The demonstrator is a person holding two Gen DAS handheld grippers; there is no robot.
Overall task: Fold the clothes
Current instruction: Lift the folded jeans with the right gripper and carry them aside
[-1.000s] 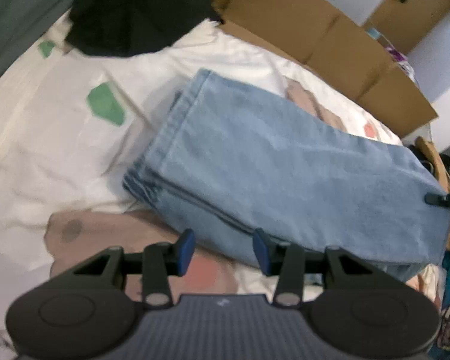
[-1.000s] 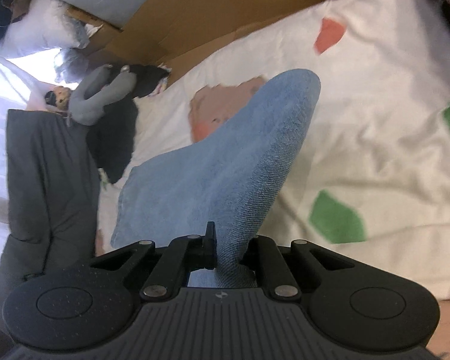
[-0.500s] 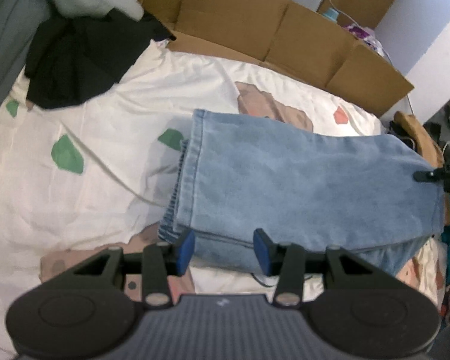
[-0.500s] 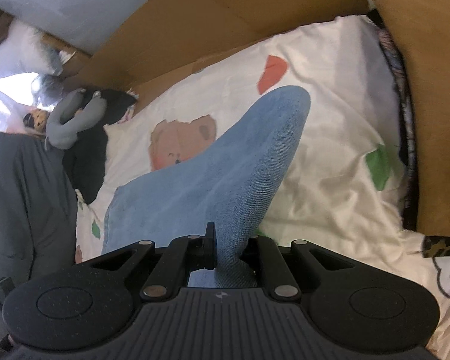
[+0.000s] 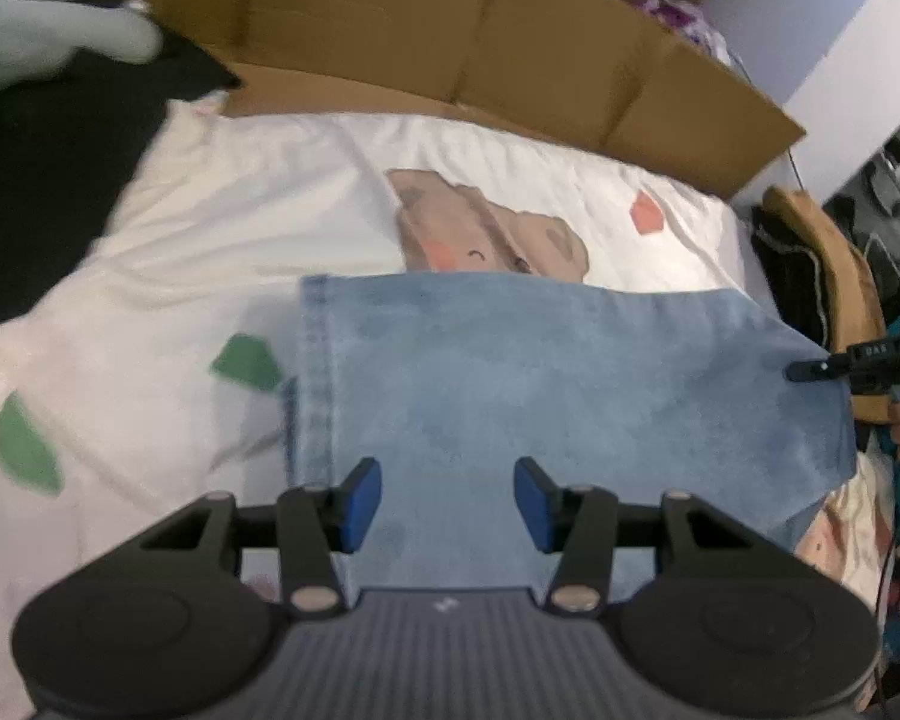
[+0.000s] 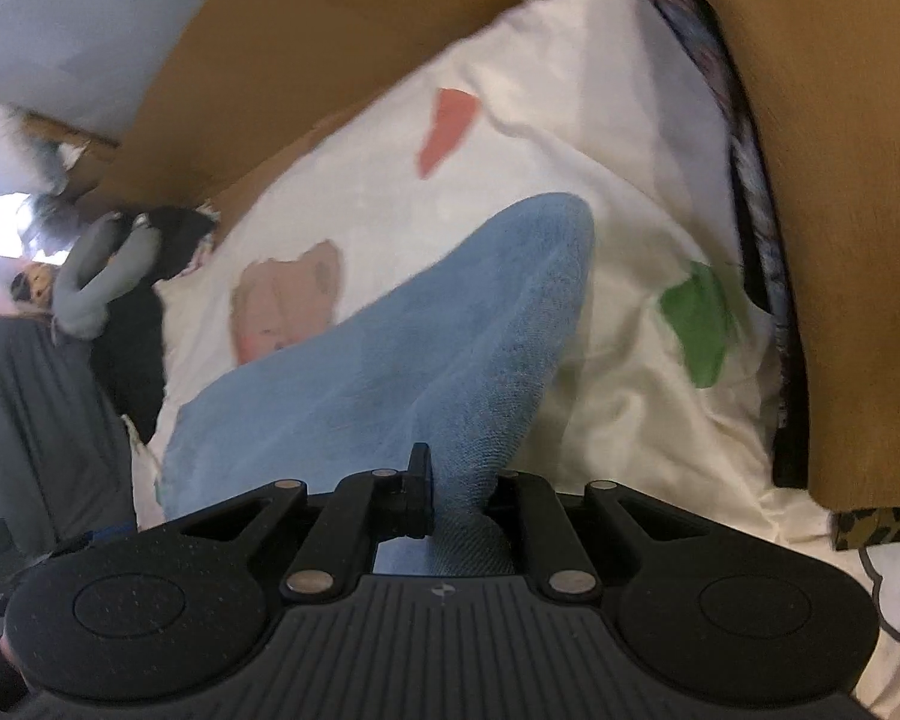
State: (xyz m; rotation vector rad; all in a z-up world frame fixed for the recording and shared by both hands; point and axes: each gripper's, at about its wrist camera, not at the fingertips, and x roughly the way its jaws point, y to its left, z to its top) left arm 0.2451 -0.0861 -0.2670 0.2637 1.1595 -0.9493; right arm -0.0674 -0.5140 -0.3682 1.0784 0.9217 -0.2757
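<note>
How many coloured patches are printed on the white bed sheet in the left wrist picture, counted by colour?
Green patches: 2
Orange-red patches: 1
Total on the bed sheet: 3. The brown bear print is not counted as a patch, and the folded jeans may hide more.

From my remote seat, no lettering reads clearly; the black gripper finger [image 5: 864,354] carries small white marks, too blurred.
</note>
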